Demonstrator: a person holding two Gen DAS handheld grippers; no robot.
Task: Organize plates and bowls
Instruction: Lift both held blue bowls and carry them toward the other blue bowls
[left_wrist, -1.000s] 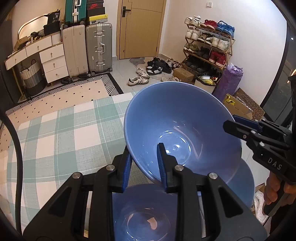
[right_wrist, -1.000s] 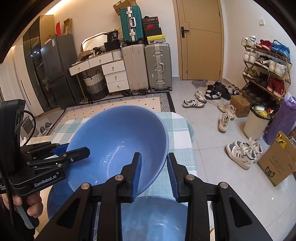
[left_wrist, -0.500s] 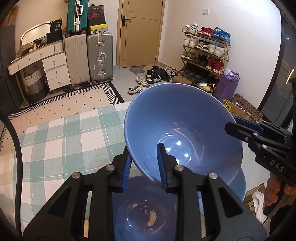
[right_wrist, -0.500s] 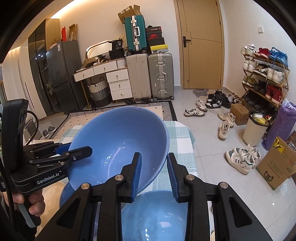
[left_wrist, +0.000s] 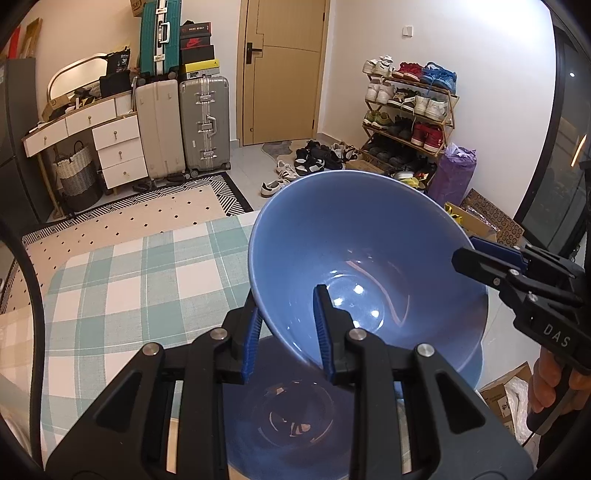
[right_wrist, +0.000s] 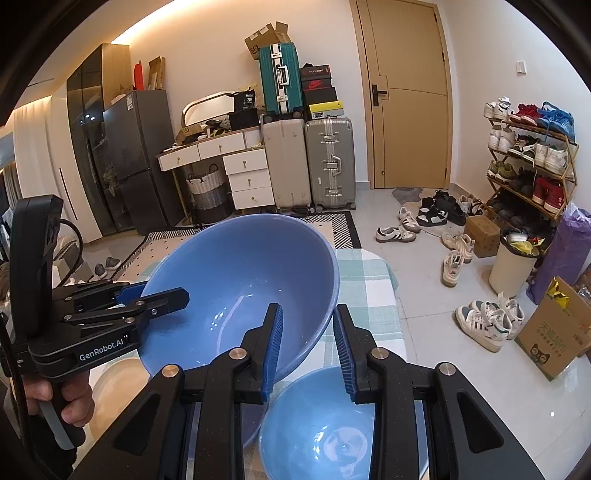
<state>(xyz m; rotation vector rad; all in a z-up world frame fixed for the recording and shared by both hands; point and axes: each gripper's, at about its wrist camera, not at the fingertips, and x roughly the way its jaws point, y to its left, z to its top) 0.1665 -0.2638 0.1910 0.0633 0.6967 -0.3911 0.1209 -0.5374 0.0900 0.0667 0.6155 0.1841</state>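
A large blue bowl (left_wrist: 369, 266) (right_wrist: 243, 280) hangs tilted in the air above the table. My left gripper (left_wrist: 288, 332) is shut on its near rim, one finger inside and one outside. My right gripper (right_wrist: 308, 343) is shut on the opposite rim the same way; it also shows in the left wrist view (left_wrist: 491, 266). The left gripper shows in the right wrist view (right_wrist: 162, 295). Below the held bowl sits a second blue bowl (left_wrist: 291, 417) (right_wrist: 321, 432) on the table.
The table wears a green and white checked cloth (left_wrist: 122, 280) (right_wrist: 369, 295). A pale cream dish (right_wrist: 118, 373) lies at the left below the left gripper. Beyond the table's edge is floor with shoes (right_wrist: 395, 232), a bin (right_wrist: 511, 269) and boxes (right_wrist: 554, 332).
Both grippers have lifted the large blue bowl a little higher above the bowl on the table. Both grips on the rim are unchanged.
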